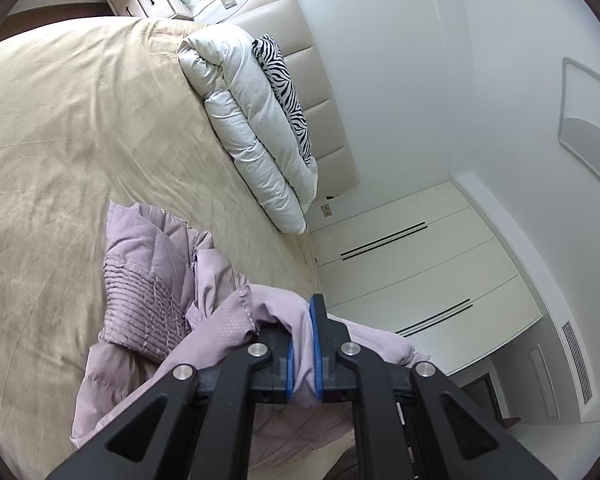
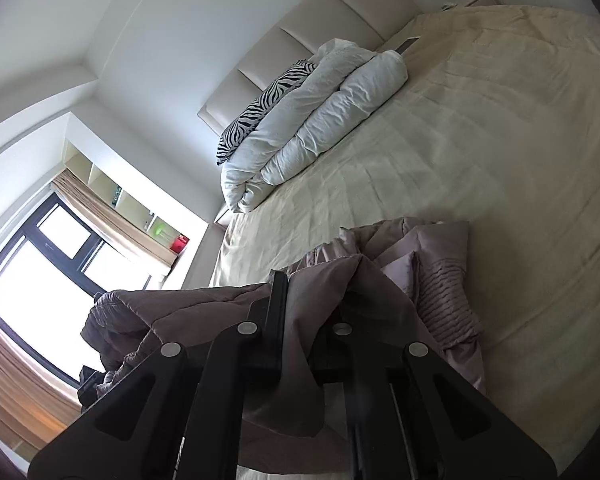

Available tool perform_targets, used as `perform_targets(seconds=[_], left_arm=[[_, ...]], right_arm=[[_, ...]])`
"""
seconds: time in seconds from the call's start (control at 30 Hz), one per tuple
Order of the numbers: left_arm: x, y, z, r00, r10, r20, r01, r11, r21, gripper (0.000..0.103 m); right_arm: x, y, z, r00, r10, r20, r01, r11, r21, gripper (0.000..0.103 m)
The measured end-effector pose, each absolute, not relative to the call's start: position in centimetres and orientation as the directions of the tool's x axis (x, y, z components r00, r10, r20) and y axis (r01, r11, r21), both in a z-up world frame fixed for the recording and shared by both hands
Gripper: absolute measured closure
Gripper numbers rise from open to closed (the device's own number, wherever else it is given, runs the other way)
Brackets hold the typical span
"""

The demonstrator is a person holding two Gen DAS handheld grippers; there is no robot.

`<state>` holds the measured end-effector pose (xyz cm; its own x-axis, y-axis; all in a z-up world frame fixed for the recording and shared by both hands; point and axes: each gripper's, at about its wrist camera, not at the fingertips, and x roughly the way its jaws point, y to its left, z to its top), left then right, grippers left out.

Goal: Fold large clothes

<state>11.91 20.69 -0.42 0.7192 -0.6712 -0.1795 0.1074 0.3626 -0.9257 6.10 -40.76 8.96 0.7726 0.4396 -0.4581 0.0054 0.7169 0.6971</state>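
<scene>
Lilac padded jacket (image 1: pixel 148 280) bunched near bed (image 1: pixel 60 120) edge; left gripper (image 1: pixel 303 344) and right gripper (image 2: pixel 300 320) both clamped on fabric. Risk: slippery shell slipping out.

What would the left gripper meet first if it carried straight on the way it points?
Past the pink jacket it grips, the left gripper points slightly downward across the bed; probably the bedspread first, perhaps the folded white duvet. Depth is unclear.

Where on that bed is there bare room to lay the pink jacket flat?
The bedspread is bare across its whole middle, from the jacket up to the rolled duvet. It is crowded only along the headboard, where the duvet and a zebra pillow lie, and at the near edge under the jacket.
</scene>
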Motion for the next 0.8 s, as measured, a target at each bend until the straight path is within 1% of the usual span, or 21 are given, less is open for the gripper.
perform_targets(seconds=[0.13, 0.33, 0.5, 0.57, 0.63, 0.67, 0.7, 0.73, 0.8], left_arm=[[18.1, 20.8, -2.4, 0.721, -0.654, -0.229, 0.042, 0.371, -0.928, 0.095], [24.8, 20.7, -7.0, 0.707, -0.620, -0.341, -0.055, 0.432, -0.900, 0.095], [28.2, 20.8, -12.0, 0.675, -0.603, -0.426, -0.172, 0.433, -0.885, 0.091], [28.9, 20.5, -13.2, 0.664, -0.605, -0.439, -0.185, 0.436, -0.881, 0.089], [29.1, 20.3, -13.6, 0.662, -0.606, -0.442, -0.186, 0.439, -0.879, 0.086], [29.0, 20.2, -13.6, 0.665, -0.609, -0.433, -0.182, 0.430, -0.884, 0.082], [28.8, 20.3, -13.5, 0.670, -0.613, -0.419, -0.174, 0.419, -0.891, 0.074], [28.4, 20.4, -13.2, 0.678, -0.615, -0.402, -0.164, 0.407, -0.899, 0.069], [27.5, 20.6, -12.4, 0.701, -0.603, -0.382, -0.150, 0.398, -0.905, 0.043]], right_arm=[[13.3, -41.1, 6.1, 0.762, 0.404, -0.507, 0.072, 0.725, 0.685, 0.097], [22.7, -40.5, -1.9, 0.704, 0.378, -0.601, 0.184, 0.720, 0.669, 0.096], [26.9, -40.0, -8.9, 0.640, 0.394, -0.660, 0.250, 0.706, 0.663, 0.095], [28.2, -39.7, -10.7, 0.623, 0.403, -0.670, 0.256, 0.705, 0.662, 0.095], [29.0, -39.5, -11.6, 0.619, 0.402, -0.675, 0.254, 0.711, 0.655, 0.094], [29.3, -39.4, -11.8, 0.617, 0.398, -0.679, 0.251, 0.718, 0.649, 0.094], [29.6, -39.3, -11.9, 0.617, 0.396, -0.680, 0.247, 0.722, 0.646, 0.093], [29.4, -39.5, -12.0, 0.621, 0.398, -0.675, 0.242, 0.722, 0.648, 0.093], [29.4, -39.6, -12.0, 0.630, 0.410, -0.659, 0.233, 0.710, 0.664, 0.090]])
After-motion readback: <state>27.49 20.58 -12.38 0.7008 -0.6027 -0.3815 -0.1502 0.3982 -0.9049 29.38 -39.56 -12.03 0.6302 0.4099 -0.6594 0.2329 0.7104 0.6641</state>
